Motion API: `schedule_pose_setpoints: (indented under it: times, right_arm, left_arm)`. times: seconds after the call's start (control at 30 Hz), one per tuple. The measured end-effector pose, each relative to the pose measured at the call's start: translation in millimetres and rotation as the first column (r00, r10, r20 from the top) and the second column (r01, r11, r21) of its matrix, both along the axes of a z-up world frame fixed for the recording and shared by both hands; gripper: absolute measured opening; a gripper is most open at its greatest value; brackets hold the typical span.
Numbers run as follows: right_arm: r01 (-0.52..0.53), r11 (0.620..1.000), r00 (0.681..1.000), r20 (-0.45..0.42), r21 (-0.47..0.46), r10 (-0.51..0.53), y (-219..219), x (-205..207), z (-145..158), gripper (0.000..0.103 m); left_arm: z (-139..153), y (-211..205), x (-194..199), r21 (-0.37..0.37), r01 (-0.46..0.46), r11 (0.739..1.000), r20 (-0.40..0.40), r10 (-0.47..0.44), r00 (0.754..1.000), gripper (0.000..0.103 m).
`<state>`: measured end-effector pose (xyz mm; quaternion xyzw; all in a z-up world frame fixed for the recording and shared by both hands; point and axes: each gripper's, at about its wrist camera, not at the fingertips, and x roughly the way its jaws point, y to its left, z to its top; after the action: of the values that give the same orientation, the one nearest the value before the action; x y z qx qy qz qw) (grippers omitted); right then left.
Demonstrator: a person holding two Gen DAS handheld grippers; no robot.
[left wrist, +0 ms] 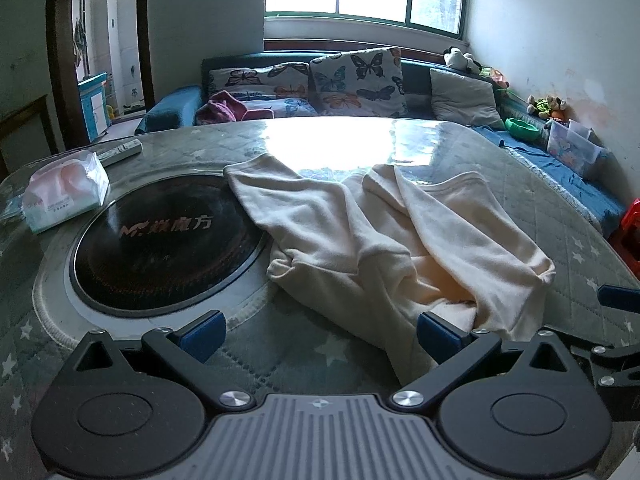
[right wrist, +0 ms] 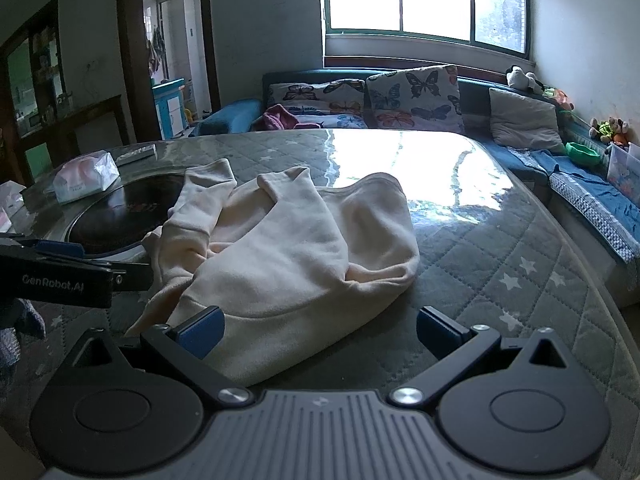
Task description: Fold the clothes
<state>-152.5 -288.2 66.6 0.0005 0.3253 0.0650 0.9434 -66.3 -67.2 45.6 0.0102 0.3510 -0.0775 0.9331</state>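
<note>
Over sweatshirt [right wrist: 288,248]: both grippers low (jaws apart).

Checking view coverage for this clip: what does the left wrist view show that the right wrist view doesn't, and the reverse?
Only the left wrist view shows the lettering on the dark round cooktop and a red object at the right edge. Only the right wrist view shows the left tongs from the side and a dark cabinet at left. Both show the crumpled cream sweatshirt on the quilted table cover, the tissue pack, the butterfly cushions, and open tongs.
</note>
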Motion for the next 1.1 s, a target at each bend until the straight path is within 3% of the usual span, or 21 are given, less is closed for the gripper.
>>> schedule_pose_setpoints:
  times: [0.73,0.93,1.0,1.1]
  right_arm:
    - [-0.031,0.999,0.999,0.008,-0.015,0.031,-0.6,27.7,4.8,0.103]
    - [-0.037,0.999,0.999,0.013,-0.010,0.037,-2.2,36.5,5.3,0.103]
    - [-0.040,0.999,0.999,0.009,-0.005,0.040,-2.7,40.0,5.0,0.103]
    - [-0.048,0.999,0.999,-0.001,-0.015,0.048,-2.2,47.8,3.8,0.103]
  left_arm:
    - [13.8,-11.2,31.0,-0.029,0.043,0.999,0.025,-0.042,0.999,0.102]
    - [12.4,-13.8,39.1,-0.033,0.057,0.998,0.016,-0.056,0.998,0.092]
    - [11.3,-14.8,43.3,-0.034,0.065,0.997,0.011,-0.065,0.998,0.081]
    - [10.3,-16.1,51.8,-0.038,0.074,0.997,0.002,-0.074,0.997,0.079]
